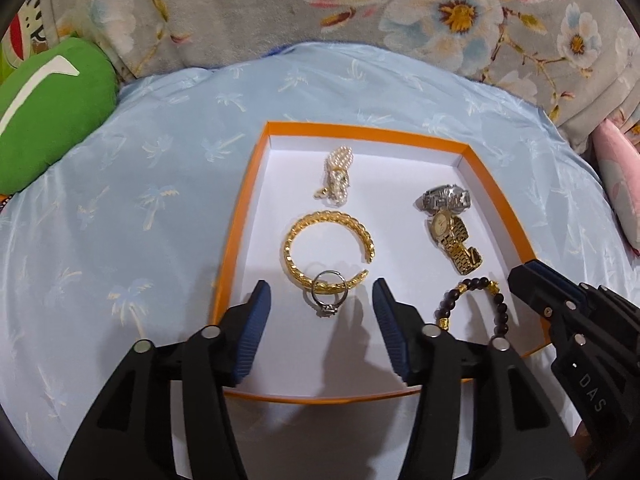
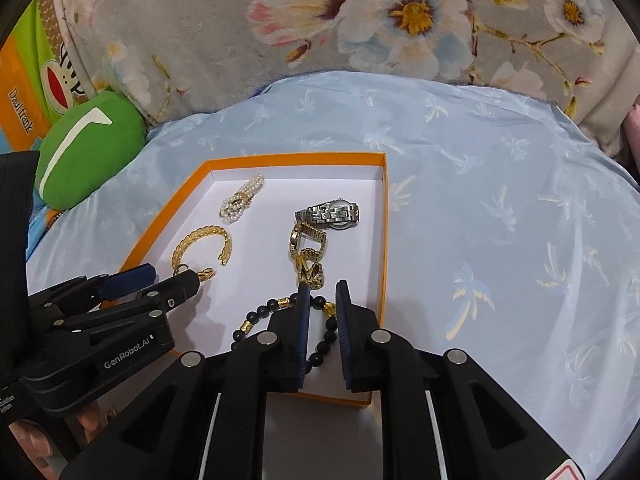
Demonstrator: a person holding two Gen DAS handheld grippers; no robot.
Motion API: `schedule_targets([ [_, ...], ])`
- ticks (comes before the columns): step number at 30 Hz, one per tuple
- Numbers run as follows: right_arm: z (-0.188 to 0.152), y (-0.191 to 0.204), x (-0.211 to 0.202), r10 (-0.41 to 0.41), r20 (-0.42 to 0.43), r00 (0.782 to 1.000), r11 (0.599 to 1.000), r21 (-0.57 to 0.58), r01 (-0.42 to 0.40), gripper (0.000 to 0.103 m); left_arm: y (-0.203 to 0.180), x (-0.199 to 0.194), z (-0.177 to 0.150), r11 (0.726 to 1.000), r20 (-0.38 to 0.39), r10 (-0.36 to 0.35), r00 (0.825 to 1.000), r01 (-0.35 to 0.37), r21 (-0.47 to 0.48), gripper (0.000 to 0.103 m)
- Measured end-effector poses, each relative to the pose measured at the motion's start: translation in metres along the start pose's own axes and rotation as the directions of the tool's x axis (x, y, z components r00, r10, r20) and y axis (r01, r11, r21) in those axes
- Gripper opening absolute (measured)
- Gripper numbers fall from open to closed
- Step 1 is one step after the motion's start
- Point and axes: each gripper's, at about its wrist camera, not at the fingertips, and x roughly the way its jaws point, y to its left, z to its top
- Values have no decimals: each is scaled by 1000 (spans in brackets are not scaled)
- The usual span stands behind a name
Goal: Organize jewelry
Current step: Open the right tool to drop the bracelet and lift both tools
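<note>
On the bed, over a pale blue sheet [image 1: 140,208] with a palm print, sits a shallow orange box [image 1: 240,216] with a white floor; all the jewelry is inside it.

- Pearl bracelet [image 1: 336,178]: bunched, at the far end of the box.
- Gold cuff bangle [image 1: 326,250]: open C shape with a braided texture, mid-box.
- Silver ring [image 1: 326,294] with a clear stone: leaning on the near edge of the bangle, touching it.
- Silver watch [image 1: 444,200] and gold watch [image 1: 454,240]: along the right wall as the left camera sees it, bands touching, gold one nearer.
- Dark bead bracelet [image 2: 280,312] with gold spacers: near right corner.

Left tongs [image 1: 322,316]: released, jaws apart either side of the ring, pads not touching it. No earlier frame to compare.

Right tongs [image 2: 322,300]: narrow gap, tips straddling the bead bracelet strand. Beads show in the gap, apparently clear of both pads, so I read them as released, not clamped.

Background: floral grey fabric [image 1: 280,20] behind the sheet, green cushion [image 1: 52,108] far left. A person's fingers [image 2: 32,440] show under the left tongs' body in the right view.
</note>
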Motion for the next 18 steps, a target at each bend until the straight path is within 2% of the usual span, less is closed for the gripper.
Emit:
schedule_targets([
  [5, -3, -3, -21, 14, 32, 999, 1000, 17, -14, 16, 10, -35, 0, 1000, 97, 9, 995, -7, -18, 55],
  [9, -19, -3, -48, 29, 48, 998, 1000, 10, -30, 21, 27, -71, -12, 999, 154, 12, 988, -4, -52, 55],
  [13, -49, -2, -74, 43, 41, 998, 999, 8, -44, 25, 45, -100, -38, 996, 162, 8, 987, 7, -90, 55],
  [18, -92, 6, -90, 59, -11, 998, 998, 6, -59, 27, 51, -117, -84, 995, 121, 18, 993, -6, -97, 55],
])
